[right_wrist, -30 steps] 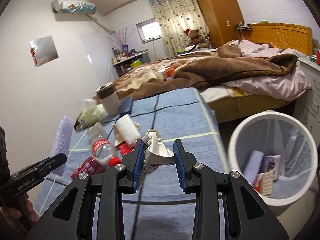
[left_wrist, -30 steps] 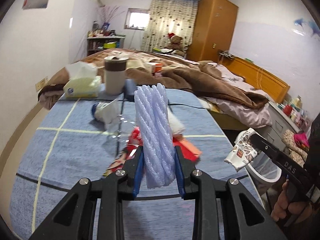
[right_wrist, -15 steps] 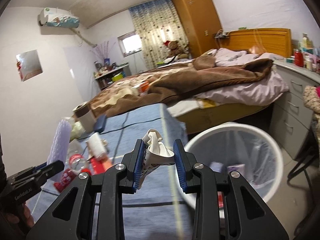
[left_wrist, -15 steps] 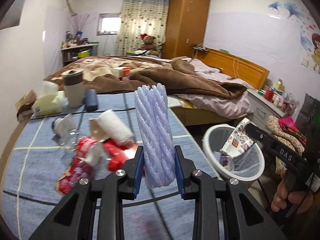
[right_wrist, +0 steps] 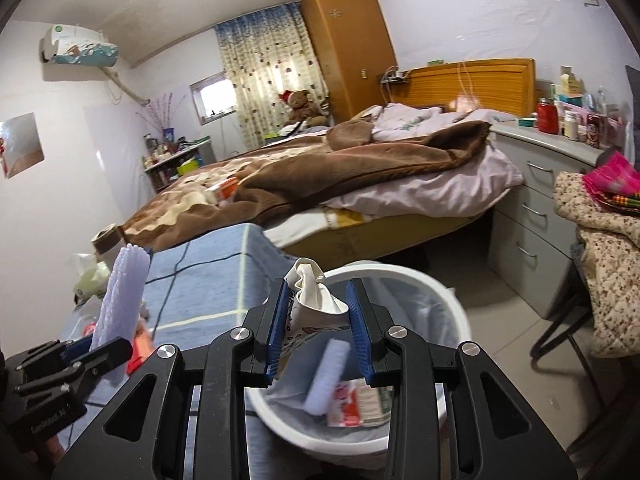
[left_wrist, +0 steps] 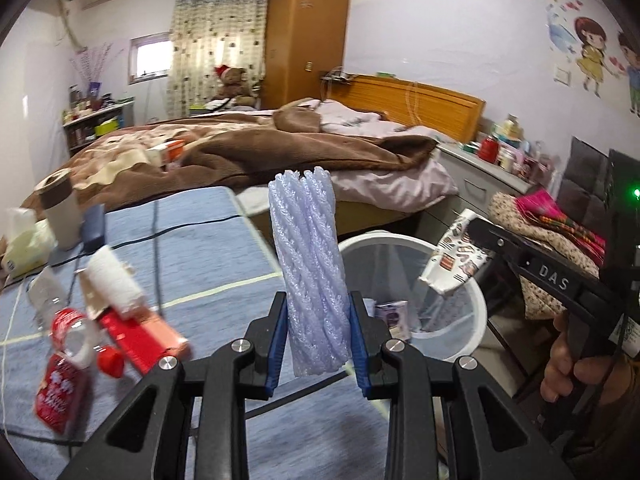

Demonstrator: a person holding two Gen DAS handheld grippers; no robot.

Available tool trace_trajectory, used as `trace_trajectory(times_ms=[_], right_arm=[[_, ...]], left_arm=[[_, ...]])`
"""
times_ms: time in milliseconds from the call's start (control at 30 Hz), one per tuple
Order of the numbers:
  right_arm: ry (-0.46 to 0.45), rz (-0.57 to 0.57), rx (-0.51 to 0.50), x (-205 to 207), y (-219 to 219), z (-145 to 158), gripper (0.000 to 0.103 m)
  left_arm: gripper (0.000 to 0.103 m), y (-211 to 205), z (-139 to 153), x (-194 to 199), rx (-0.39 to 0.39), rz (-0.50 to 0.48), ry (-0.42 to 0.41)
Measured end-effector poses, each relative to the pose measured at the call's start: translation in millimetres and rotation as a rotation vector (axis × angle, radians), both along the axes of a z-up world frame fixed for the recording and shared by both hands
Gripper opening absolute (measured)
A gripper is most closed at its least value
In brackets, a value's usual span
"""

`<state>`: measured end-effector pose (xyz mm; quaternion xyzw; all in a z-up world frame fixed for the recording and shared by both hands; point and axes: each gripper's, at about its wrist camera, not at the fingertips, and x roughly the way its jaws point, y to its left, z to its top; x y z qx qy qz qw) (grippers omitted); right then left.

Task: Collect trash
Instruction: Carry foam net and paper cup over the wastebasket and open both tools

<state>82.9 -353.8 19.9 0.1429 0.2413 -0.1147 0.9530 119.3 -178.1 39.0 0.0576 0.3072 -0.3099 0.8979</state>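
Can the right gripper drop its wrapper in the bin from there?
Probably yes. The right gripper holds the wrapper just above the open bin, and nothing blocks the way.

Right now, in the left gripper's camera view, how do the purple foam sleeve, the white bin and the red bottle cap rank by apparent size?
1. white bin
2. purple foam sleeve, enlarged by nearness to the camera, so these two are unsure
3. red bottle cap

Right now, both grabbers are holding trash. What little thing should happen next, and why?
Probably open the right gripper first. It is shut on the crumpled wrapper, which already hangs over the white bin, so it should drop in. The left gripper, shut on the purple foam sleeve, looks short of the bin and needs to travel further.
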Motion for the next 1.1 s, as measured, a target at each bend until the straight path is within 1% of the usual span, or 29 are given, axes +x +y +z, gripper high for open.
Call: trace_trajectory(times_ms=[133, 300, 367, 433, 733, 800, 900, 967, 1067, 1100], right_arm=[[0.019, -0.02, -0.012, 2, -9, -1, 0.031], [0.067, -0.044, -0.064, 7, -19, -7, 0.031], [0.083, -0.047, -0.066, 9, -24, -10, 0.031], [0.101, -0.048, -0.077, 11, -26, -14, 0.031], [0.178, -0.06, -0.145, 21, -33, -26, 0.031], [0.197, -0.063, -0.15, 23, -36, -28, 0.032], [0.211, -0.063, -0.15, 25, -38, -30, 0.032], [0.223, -0.062, -0.155, 27, -39, -32, 0.032], [0.242, -0.056, -0.146, 28, -40, -34, 0.032], [0.241, -0.058, -0.144, 29, -41, -35, 0.032]], left_arm=[[0.03, -23, -2, 0, 0.006, -0.042, 0.003], [0.03, -45, -13, 4, 0.017, -0.077, 0.036], [0.03, -52, -18, 7, 0.022, -0.088, 0.052], [0.03, -58, -23, 10, 0.029, -0.091, 0.071], [0.03, -80, -33, 16, 0.044, -0.125, 0.093], [0.03, -82, -34, 17, 0.029, -0.143, 0.101], [0.031, -87, -36, 19, 0.037, -0.146, 0.099], [0.034, -90, -38, 22, 0.027, -0.154, 0.118], [0.046, -92, -41, 25, 0.029, -0.148, 0.126], [0.052, -93, -42, 26, 0.029, -0.148, 0.129]])
